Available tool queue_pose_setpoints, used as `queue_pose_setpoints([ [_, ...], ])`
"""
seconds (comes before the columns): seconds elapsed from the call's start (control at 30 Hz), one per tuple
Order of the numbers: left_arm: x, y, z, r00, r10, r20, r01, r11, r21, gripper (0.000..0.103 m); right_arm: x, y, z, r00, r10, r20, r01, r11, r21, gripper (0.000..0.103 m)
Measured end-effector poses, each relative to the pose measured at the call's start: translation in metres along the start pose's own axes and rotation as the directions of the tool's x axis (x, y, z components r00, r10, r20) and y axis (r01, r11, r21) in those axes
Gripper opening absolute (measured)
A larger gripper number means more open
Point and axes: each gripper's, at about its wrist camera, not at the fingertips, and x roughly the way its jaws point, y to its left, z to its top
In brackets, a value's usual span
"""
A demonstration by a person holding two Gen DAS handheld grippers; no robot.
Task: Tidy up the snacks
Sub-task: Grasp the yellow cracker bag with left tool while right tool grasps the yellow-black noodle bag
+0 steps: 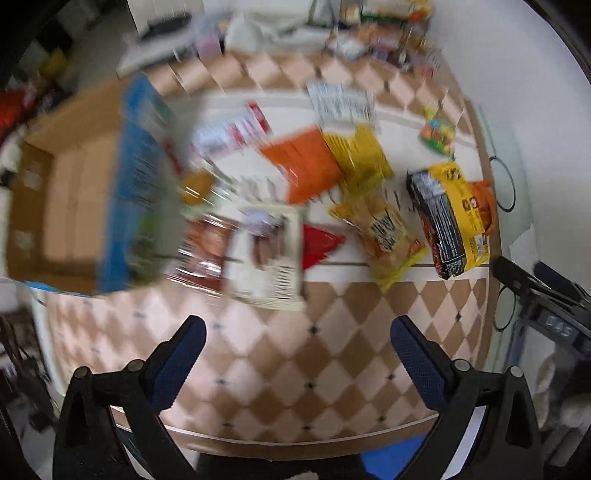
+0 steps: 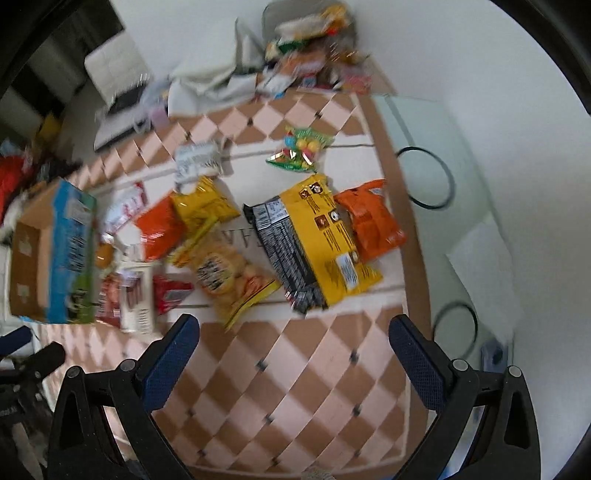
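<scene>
Several snack packs lie on a checkered mat (image 1: 295, 362) (image 2: 295, 387). Among them are a yellow-and-black noodle pack (image 1: 450, 218) (image 2: 314, 240), an orange bag (image 1: 306, 162) (image 2: 373, 218), a yellow chip bag (image 1: 354, 151) (image 2: 203, 199), a cracker bag (image 1: 384, 229) (image 2: 229, 277), a candy bag (image 1: 437, 133) (image 2: 301, 147) and a white box (image 1: 269, 254). A blue carton (image 1: 136, 177) (image 2: 70, 254) stands against an open cardboard box (image 1: 62, 199) (image 2: 26, 251). My left gripper (image 1: 297, 354) hovers open above the mat's near part. My right gripper (image 2: 293, 350) is open too, nothing between its fingers.
More snacks are heaped at the far end (image 1: 384, 33) (image 2: 314, 55). A white fabric bag (image 2: 207, 81) lies beside them. The white table (image 2: 480, 147) runs along the right with black rings (image 2: 424, 177). The right gripper's body (image 1: 546, 295) shows at the left view's right edge.
</scene>
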Motion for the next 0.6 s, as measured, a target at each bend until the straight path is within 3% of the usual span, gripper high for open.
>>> queue_pose_setpoints([
  [0.27, 0.058, -0.039, 0.029, 0.995, -0.043, -0.092, 0.037, 0.997, -0.065, 0.096, 0.115, -0.005, 0.048, 0.983, -0.025, -0.18, -0.002, 0.988, -0.152, 0.103],
  [0.5, 0.078, -0.049, 0.051, 0.985, -0.118, -0.127, 0.1, 0.985, -0.141, 0.095, 0.172, -0.012, 0.064, 0.95, 0.053, -0.309, -0.096, 0.987, -0.125, 0.103],
  [0.6, 0.087, -0.05, 0.058, 0.976, -0.163, -0.147, 0.136, 0.974, -0.182, 0.089, 0.187, -0.012, 0.061, 0.941, 0.045, -0.337, -0.098, 0.985, -0.142, 0.102],
])
